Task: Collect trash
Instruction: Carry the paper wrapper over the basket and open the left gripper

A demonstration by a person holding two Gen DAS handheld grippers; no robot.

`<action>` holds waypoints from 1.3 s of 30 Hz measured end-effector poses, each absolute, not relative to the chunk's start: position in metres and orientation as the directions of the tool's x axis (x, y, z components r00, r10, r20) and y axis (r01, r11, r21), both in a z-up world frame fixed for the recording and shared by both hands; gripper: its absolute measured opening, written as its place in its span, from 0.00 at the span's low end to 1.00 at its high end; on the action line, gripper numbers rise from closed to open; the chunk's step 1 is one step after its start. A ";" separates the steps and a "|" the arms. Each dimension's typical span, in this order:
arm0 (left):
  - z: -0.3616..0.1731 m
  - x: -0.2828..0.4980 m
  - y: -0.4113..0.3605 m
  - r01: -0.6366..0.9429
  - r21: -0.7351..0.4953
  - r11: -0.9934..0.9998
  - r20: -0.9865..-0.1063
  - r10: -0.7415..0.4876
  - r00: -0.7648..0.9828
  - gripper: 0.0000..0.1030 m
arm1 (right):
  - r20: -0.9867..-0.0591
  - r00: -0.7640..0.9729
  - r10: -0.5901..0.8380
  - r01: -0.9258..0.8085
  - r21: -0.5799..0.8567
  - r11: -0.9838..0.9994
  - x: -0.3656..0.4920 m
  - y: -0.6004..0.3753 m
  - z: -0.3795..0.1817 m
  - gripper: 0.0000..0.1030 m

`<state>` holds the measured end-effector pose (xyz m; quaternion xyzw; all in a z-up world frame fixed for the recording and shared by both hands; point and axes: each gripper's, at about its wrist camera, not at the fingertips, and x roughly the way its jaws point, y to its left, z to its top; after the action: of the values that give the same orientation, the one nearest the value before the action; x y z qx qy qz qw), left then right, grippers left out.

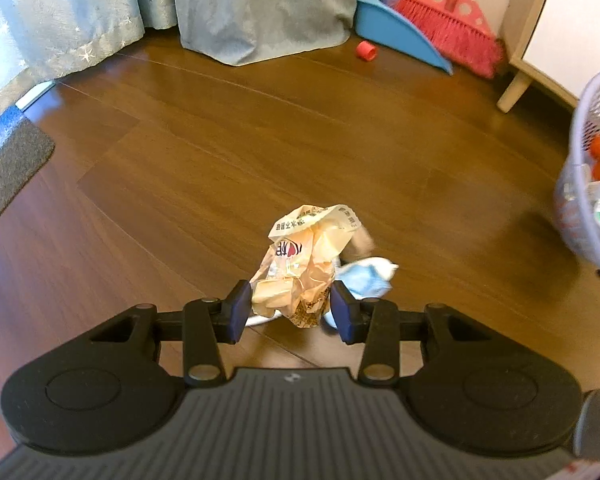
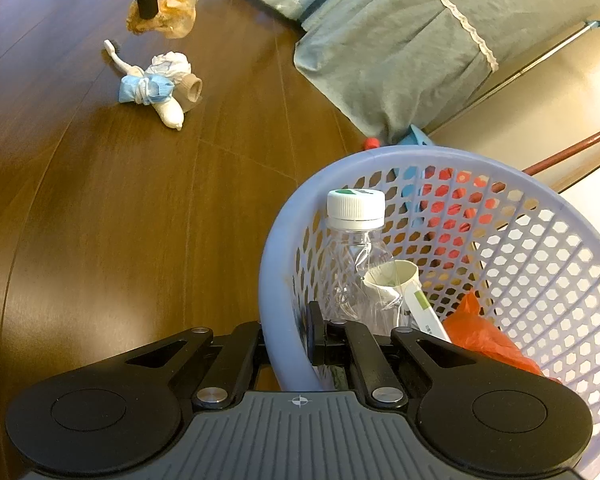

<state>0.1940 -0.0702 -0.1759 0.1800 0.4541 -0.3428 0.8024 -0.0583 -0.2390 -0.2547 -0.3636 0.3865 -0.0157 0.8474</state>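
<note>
Both units: black plastic hand-held gripper, dark-blue fingers, silver pivot screws, ribbed grey base, crosshair mark.

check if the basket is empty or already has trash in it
Not empty: the basket holds a capped clear bottle, a cardboard tube and an orange bag.

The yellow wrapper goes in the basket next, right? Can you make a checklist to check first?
1. Left claw shut on the crumpled wrapper: ok.
2. Wrapper lifted off the wooden floor: ok in the right wrist view.
3. Right claw clamped on the basket rim: ok.
4. Room left in the basket above the clear bottle and orange bag: ok.
5. Basket held level: cannot tell.
6. Floor cleared of trash: not ok, the blue and white bundle remains.
</note>
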 end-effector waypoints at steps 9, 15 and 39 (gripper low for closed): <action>-0.150 0.167 -0.086 0.734 -0.105 0.671 -0.833 -0.463 0.304 0.36 | -0.644 0.701 -0.307 -0.253 -0.627 0.737 -0.058 -0.240 -0.254 0.01; -0.135 0.160 -0.099 0.758 -0.126 0.639 -0.812 -0.506 0.292 0.36 | -0.643 0.701 -0.307 -0.251 -0.627 0.738 -0.058 -0.240 -0.254 0.01; -0.092 0.120 -0.148 0.876 -0.184 0.446 -0.753 -0.637 0.166 0.36 | -0.643 0.700 -0.310 -0.246 -0.625 0.741 -0.059 -0.238 -0.254 0.01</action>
<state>0.1203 -0.1480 -0.0919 0.1485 0.4026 -0.5049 0.7489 -0.0588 -0.2378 -0.2543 -0.3597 0.3870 -0.0188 0.8488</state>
